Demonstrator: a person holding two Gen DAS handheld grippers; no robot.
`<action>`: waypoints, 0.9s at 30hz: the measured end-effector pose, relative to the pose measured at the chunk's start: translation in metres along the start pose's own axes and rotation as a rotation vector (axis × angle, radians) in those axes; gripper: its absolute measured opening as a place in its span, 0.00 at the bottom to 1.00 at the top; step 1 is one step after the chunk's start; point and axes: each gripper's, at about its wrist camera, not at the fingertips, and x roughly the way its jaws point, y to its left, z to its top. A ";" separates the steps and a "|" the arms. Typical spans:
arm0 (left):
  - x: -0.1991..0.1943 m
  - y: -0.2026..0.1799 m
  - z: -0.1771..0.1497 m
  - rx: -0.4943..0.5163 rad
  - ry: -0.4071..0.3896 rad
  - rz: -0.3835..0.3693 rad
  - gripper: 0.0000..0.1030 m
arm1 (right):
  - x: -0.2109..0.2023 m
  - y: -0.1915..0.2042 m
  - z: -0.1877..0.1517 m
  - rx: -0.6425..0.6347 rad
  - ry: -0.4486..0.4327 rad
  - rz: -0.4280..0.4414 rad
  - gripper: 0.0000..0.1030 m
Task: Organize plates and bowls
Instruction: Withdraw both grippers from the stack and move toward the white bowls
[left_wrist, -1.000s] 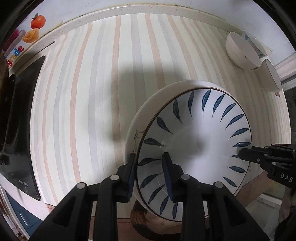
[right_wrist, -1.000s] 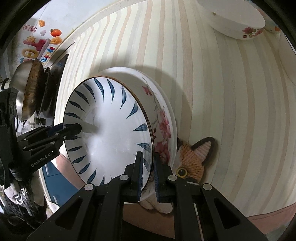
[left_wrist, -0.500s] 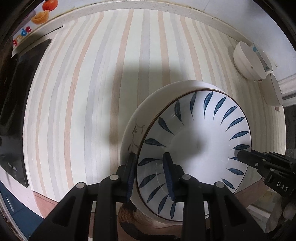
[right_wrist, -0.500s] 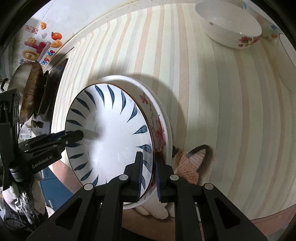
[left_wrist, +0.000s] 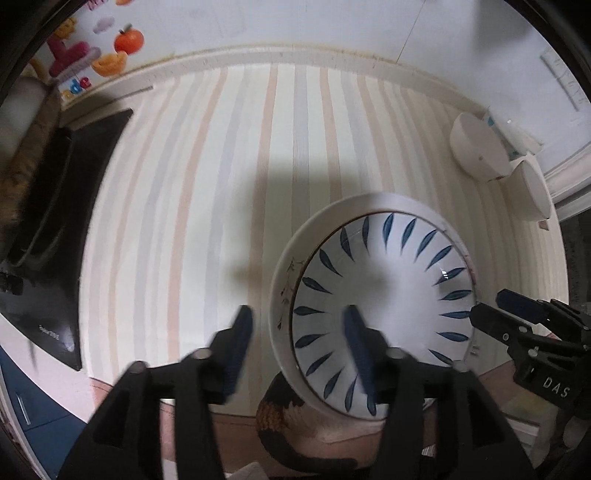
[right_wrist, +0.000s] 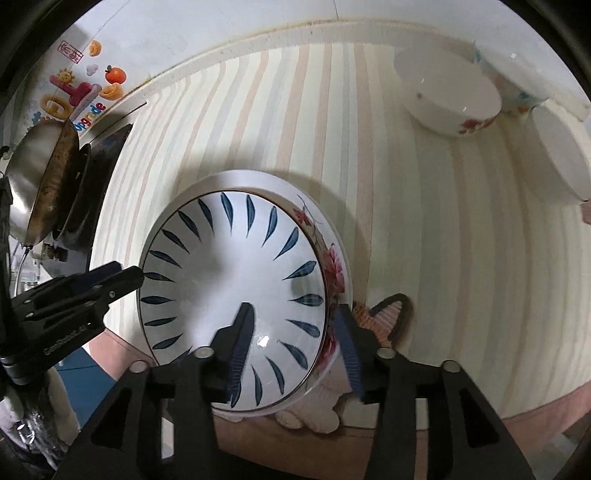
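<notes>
A blue-leaf patterned bowl (left_wrist: 384, 295) sits nested inside a larger white floral bowl (left_wrist: 284, 280) on the striped counter, near its front edge. In the right wrist view the blue-leaf bowl (right_wrist: 232, 288) and the floral bowl (right_wrist: 332, 262) show the same way. My left gripper (left_wrist: 299, 332) is open, its fingers straddling the left rims of both bowls. My right gripper (right_wrist: 295, 332) is open, its fingers straddling the right rims. Neither gripper grips anything.
White bowls (right_wrist: 447, 92) stand at the back right by the wall, also in the left wrist view (left_wrist: 480, 151). A black stove (left_wrist: 55, 236) with a steel pan (right_wrist: 40, 177) is at left. A cat-shaped mat (right_wrist: 384, 314) lies under the bowls at the counter edge.
Both grippers have opened and let go of the stacked bowls' rims. The bowls now rest on the counter. Both cameras have pulled back slightly.
</notes>
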 end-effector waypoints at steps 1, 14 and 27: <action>-0.007 0.004 0.002 0.000 -0.016 0.001 0.74 | -0.007 0.004 -0.003 -0.003 -0.017 -0.016 0.59; -0.134 -0.009 -0.045 0.053 -0.234 0.020 0.89 | -0.137 0.045 -0.079 0.000 -0.273 -0.102 0.88; -0.206 -0.018 -0.099 0.075 -0.305 -0.014 0.99 | -0.240 0.088 -0.151 -0.028 -0.425 -0.138 0.90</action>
